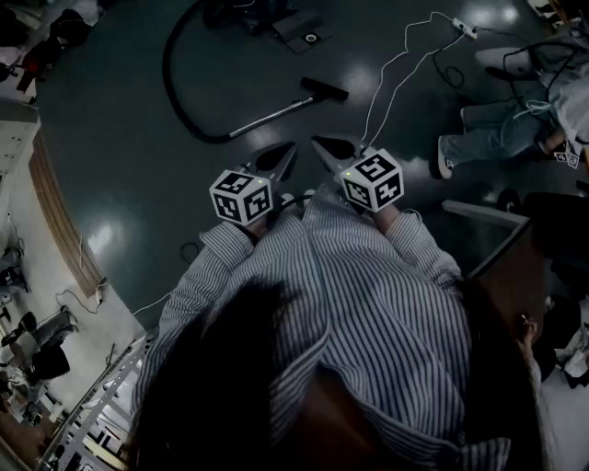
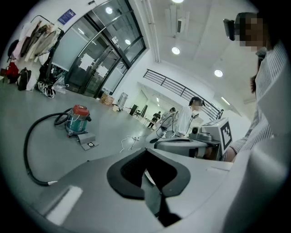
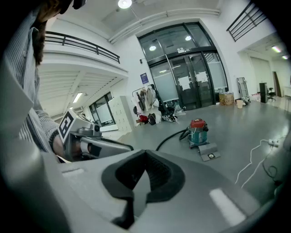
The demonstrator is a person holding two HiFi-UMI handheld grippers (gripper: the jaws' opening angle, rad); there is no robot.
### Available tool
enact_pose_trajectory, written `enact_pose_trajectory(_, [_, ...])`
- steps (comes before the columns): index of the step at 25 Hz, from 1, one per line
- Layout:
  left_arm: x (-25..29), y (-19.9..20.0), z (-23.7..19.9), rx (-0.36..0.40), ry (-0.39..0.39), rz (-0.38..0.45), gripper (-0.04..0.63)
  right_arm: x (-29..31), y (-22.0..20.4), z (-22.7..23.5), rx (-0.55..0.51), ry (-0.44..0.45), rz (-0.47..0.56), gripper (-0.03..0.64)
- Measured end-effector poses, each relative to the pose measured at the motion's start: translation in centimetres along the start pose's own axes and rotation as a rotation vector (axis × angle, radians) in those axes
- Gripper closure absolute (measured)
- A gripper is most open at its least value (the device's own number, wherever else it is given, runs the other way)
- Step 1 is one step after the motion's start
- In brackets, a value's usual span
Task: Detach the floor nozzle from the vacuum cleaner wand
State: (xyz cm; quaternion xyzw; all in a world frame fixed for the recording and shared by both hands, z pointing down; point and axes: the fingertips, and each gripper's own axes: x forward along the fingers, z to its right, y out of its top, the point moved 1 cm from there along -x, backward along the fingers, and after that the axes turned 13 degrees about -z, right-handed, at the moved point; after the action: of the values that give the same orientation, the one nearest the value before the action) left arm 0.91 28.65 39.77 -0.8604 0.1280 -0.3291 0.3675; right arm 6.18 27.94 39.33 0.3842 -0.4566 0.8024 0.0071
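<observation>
The vacuum's silver wand [image 1: 268, 117] lies on the dark floor ahead of me, with the black floor nozzle [image 1: 324, 89] on its far end and a black hose [image 1: 171, 81] curving back to the canister [image 1: 247, 13]. My left gripper [image 1: 288, 149] and right gripper [image 1: 318, 142] are held side by side in the air, well short of the wand. Both are shut with nothing in them. The left gripper view shows the red-topped canister [image 2: 78, 119] and the hose [image 2: 31, 145] past my shut left gripper [image 2: 148, 172]. Beyond my shut right gripper [image 3: 145, 175], the right gripper view shows the canister [image 3: 198, 131].
A grey flat plate [image 1: 300, 28] lies by the canister. A white cable [image 1: 402, 64] runs across the floor to a power strip at the upper right. A seated person's legs [image 1: 497, 133] are at the right, and a dark desk edge [image 1: 486, 213] is close on my right.
</observation>
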Motion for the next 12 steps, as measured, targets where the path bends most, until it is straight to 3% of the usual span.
enact_pose_trajectory(12, [0.10, -0.34, 0.14, 0.004, 0.032, -0.019, 0.589, -0.22, -0.48, -0.05, 0.011, 0.009, -0.011, 0.615])
